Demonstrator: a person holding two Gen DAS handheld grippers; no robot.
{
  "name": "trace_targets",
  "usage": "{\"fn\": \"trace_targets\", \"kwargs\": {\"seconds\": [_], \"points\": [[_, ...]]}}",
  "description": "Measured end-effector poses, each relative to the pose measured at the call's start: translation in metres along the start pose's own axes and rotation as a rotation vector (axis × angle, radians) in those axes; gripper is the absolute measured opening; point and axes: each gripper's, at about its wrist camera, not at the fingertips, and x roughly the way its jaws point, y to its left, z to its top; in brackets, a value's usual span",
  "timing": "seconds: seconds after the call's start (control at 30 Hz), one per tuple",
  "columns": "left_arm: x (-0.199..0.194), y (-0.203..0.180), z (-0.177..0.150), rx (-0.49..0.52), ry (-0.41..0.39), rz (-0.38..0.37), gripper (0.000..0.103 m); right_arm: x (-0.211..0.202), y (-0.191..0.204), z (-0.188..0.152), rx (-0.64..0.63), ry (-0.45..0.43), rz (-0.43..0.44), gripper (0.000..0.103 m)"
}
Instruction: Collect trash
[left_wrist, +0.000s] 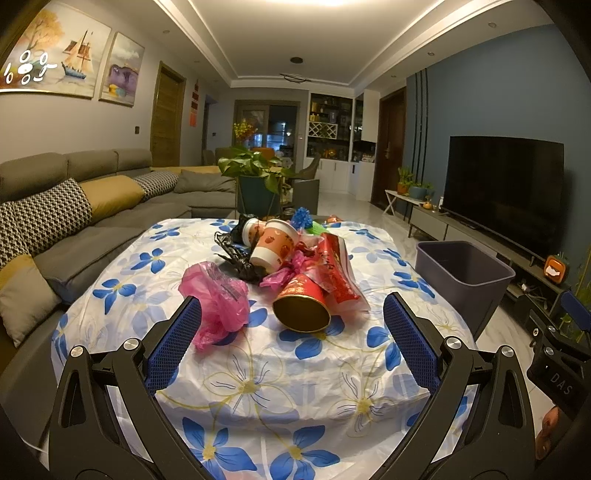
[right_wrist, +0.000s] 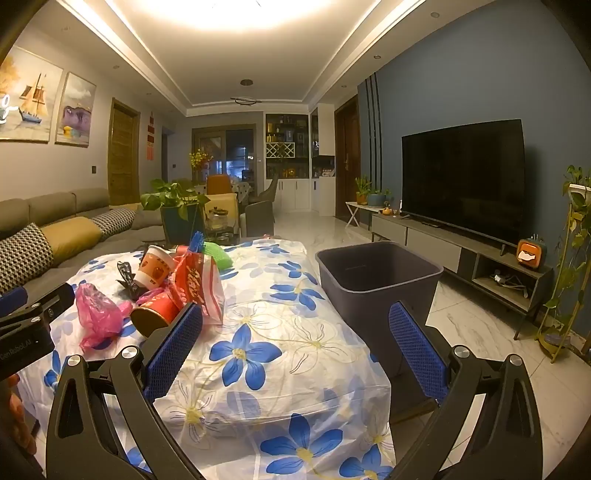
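A heap of trash lies mid-table on the flowered cloth (left_wrist: 258, 387): a pink plastic bag (left_wrist: 218, 299), a red paper cup (left_wrist: 301, 306) on its side, an orange-and-white cup (left_wrist: 273, 245), a red snack wrapper (left_wrist: 338, 269) and a black bag (left_wrist: 236, 254). My left gripper (left_wrist: 291, 314) is open, short of the pile, its fingers flanking the pink bag and the red cup. My right gripper (right_wrist: 295, 321) is open over bare cloth, with the pink bag (right_wrist: 98, 314), red cup (right_wrist: 155, 314) and wrapper (right_wrist: 199, 288) to its left. A dark bin (right_wrist: 373, 273) stands right of the table.
The bin (left_wrist: 461, 273) sits on the tiled floor beside the table's right edge. A grey sofa (left_wrist: 92, 206) runs along the left. A potted plant (left_wrist: 255, 177) stands behind the table. A television (right_wrist: 465, 177) on a low console fills the right wall.
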Motion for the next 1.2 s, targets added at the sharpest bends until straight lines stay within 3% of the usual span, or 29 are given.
{"fn": "trace_targets", "kwargs": {"seconds": [1.2], "points": [[0.003,0.000,0.000,-0.005,0.003,0.001,0.097,0.004,0.001,0.003,0.002,-0.010,0.012,0.098]]}}
